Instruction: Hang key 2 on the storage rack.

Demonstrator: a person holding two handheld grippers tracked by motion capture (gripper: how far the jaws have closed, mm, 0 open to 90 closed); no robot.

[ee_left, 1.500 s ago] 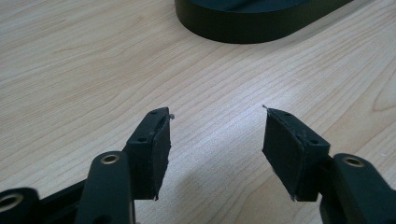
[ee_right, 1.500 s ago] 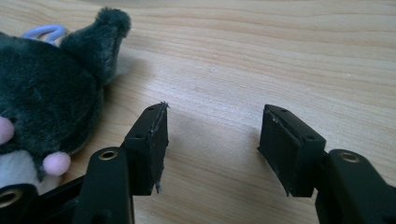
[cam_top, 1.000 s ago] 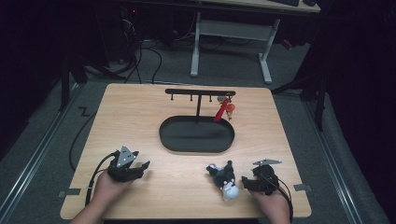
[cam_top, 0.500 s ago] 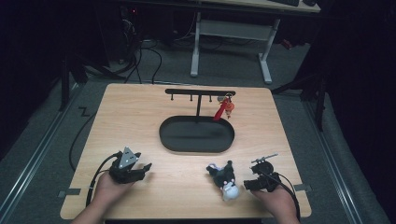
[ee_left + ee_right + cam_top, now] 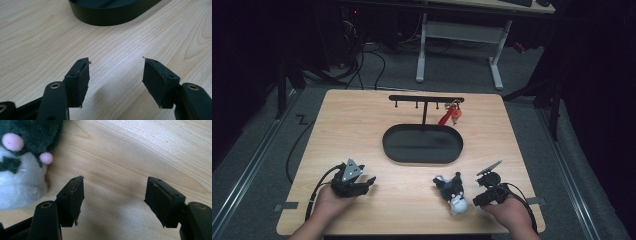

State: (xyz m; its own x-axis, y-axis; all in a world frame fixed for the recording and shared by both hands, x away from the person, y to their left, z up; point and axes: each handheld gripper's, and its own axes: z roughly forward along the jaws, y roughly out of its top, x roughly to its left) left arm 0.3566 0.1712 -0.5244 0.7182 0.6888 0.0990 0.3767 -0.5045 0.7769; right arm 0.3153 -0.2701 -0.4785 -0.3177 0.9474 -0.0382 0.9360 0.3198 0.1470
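Plush toy [image 5: 22,162] cut off by left and top edges in right gripper view. Black tray [image 5: 112,12] cropped at top edge in left gripper view. Red item [image 5: 451,114] on far rack [image 5: 424,99]: too small to identify.

Two forearms entering from the near edge, each hand wrapped around a black two-jaw gripper. Left hand [image 5: 329,202] resting low at the near left, holding the black left gripper [image 5: 366,185] with its grey three-cornered plate on top, jaws pointing forward and to the right, spread wide with nothing between the pads [image 5: 81,82]. Right hand [image 5: 509,215] at the near right, holding the black right gripper [image 5: 477,200], jaws pointing left, just now opening further, standing apart with nothing between the pads [image 5: 75,200].
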